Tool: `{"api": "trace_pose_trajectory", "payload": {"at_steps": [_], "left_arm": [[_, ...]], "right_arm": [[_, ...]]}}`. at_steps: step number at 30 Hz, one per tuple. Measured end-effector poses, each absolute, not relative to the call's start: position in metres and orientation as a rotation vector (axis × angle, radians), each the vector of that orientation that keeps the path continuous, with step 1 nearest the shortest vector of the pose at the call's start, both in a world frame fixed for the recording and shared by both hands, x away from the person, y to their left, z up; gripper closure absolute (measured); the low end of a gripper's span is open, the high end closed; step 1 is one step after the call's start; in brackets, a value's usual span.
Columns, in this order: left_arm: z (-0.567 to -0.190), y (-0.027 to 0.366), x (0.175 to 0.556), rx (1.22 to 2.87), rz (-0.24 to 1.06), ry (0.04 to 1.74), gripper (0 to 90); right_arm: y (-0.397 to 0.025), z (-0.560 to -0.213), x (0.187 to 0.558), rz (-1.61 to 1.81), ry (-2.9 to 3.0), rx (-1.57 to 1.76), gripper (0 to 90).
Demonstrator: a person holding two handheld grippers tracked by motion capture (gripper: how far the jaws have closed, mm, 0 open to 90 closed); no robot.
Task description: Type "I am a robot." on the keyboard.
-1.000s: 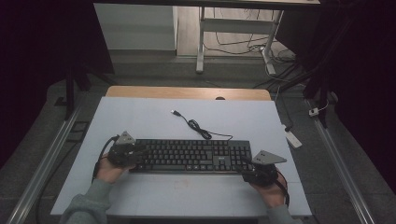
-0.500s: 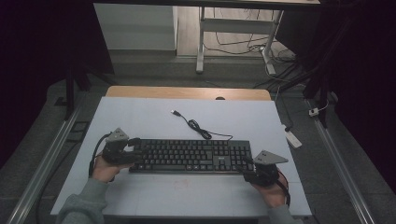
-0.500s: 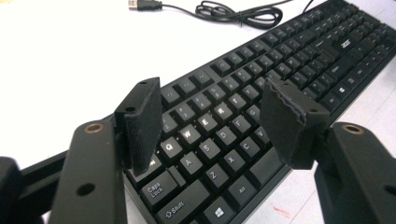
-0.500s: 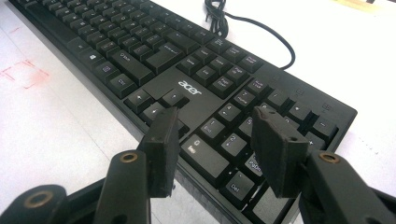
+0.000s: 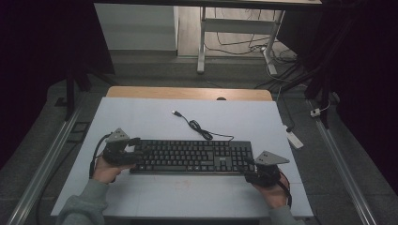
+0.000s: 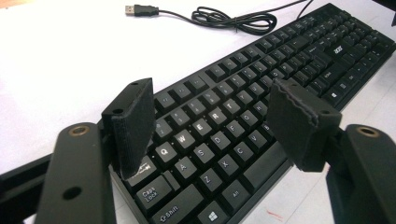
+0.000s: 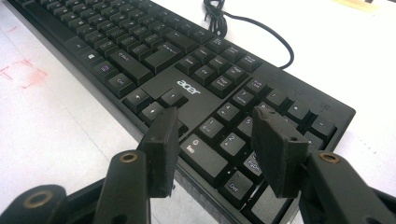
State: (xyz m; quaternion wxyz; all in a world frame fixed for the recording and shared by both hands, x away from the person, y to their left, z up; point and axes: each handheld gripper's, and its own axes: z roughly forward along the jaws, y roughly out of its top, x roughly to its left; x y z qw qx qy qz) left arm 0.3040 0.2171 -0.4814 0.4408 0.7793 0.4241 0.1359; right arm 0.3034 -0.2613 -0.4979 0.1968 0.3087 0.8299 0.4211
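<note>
A black Acer keyboard lies flat across the near middle of the white table. Its USB cable curls away behind it, ending in a loose plug. My left gripper is at the keyboard's left end, open. In the left gripper view its pads stand wide apart over the Tab, Q and W keys of the keyboard. My right gripper is at the near right corner, also open. In the right gripper view its pads stand over the number pad of the keyboard.
A wooden strip runs along the table's far edge. A white power strip lies on the floor off the right side, and a metal frame leg stands behind. Faint red marks show on the table in front of the keyboard.
My left gripper shifted slightly left and back along the keyboard's left end. The keyboard and my right gripper have hardly moved.
</note>
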Motion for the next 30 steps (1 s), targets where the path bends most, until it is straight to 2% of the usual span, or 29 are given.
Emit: {"api": "trace_pose_trajectory", "payload": {"at_steps": [15,23,30], "left_arm": [[-0.481,0.192,0.298,2.011,0.307,0.962,33.9],[-0.482,0.179,0.295,2.075,0.298,0.897,45.5],[-0.484,0.172,0.294,2.102,0.291,0.868,60.4]], "right_arm": [[-0.262,-0.498,0.303,1.167,2.321,0.868,51.1],[-0.261,-0.498,0.303,1.167,2.318,0.868,51.1],[-0.261,-0.498,0.303,1.164,2.317,0.870,51.1]]}}
